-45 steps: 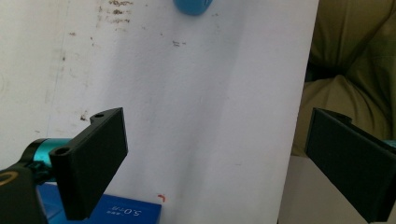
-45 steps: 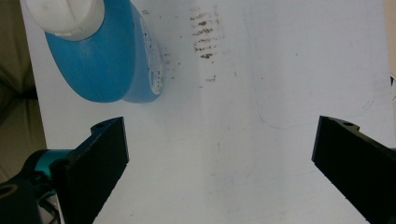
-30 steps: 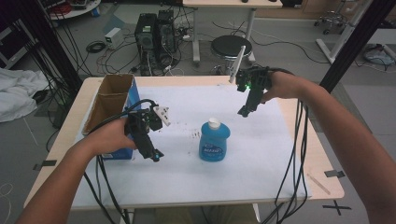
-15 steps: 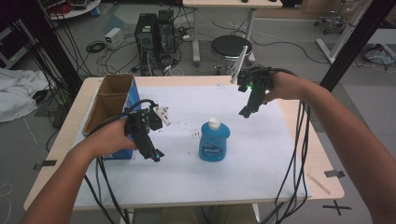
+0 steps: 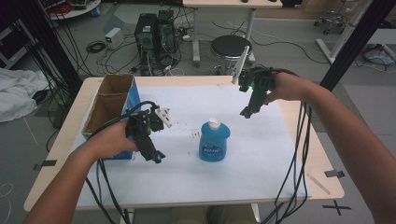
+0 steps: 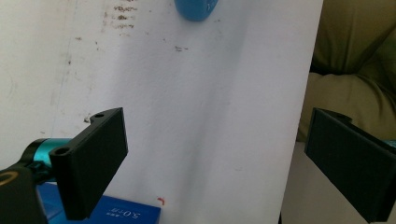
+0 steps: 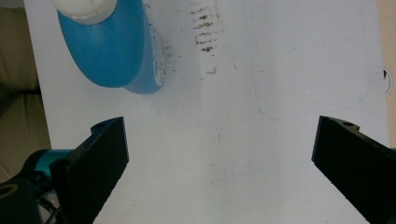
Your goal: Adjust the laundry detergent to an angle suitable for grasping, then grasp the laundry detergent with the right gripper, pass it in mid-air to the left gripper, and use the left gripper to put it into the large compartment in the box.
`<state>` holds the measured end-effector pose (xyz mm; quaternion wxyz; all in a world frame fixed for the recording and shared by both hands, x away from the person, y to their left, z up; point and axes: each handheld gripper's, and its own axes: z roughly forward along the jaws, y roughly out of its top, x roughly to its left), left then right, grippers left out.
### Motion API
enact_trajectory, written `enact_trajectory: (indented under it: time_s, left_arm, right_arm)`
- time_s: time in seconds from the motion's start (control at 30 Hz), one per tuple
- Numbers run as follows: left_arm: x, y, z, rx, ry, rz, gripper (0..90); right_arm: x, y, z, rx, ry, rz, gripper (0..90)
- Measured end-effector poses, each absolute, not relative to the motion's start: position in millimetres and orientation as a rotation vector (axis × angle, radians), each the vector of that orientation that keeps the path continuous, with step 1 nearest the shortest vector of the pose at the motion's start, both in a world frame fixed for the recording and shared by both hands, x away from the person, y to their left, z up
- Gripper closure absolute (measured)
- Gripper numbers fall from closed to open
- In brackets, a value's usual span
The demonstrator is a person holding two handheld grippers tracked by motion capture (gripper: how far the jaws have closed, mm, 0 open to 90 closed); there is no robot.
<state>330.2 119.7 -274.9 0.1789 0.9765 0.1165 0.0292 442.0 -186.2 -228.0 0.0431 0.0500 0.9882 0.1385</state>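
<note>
Standing upright near mid-table, the blue bottle [image 5: 214,141] w/ its white cap [image 5: 213,123] sits on the white sheet [image 5: 243,172], untouched, nothing gripping it. Compared w/ a sec ago it hasn't budged, label facing the near edge same as before.

Right gripper [image 5: 246,112] hangs to the far right of the bottle, well apart, jaws spread wide w/ nothing between them; in the right gripper view the bottle [image 7: 112,46] sits off to the upper left of its spread jaws, not between them. It has barely drifted over the last sec, maybe a touch toward the bottle, hard to call.

Left gripper [image 5: 158,157] is at the bottle's left, near but not touching, jaws likewise spread and empty. The left gripper view catches just the bottle's base [image 6: 195,8] at the top edge, so it isn't lined up either. Position approx. same as before too.

So basically no real change: both hands are still hovering, no contact. My read is the approach is only starting, and the bottle is the thing being gone for; whichever gripper takes it needs to swing round so the body sits between its jaws.

Farther left, the open cardboard box [image 5: 108,105] w/ blue side sits at the table [image 5: 299,112] edge, behind the left hand [image 5: 112,142]. Cables trail off the near side.
</note>
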Motion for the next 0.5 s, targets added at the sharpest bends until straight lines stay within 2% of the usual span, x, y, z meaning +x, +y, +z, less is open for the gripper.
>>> enact_trajectory:
  time_s: [0.5]
  left_arm:
    - [331.3, 116.1, -273.9, 2.764, 0.309, 0.084, 6.0]
  right_arm:
    - [434.2, -196.1, -229.6, 0.166, 3.021, 0.411, 2.8]
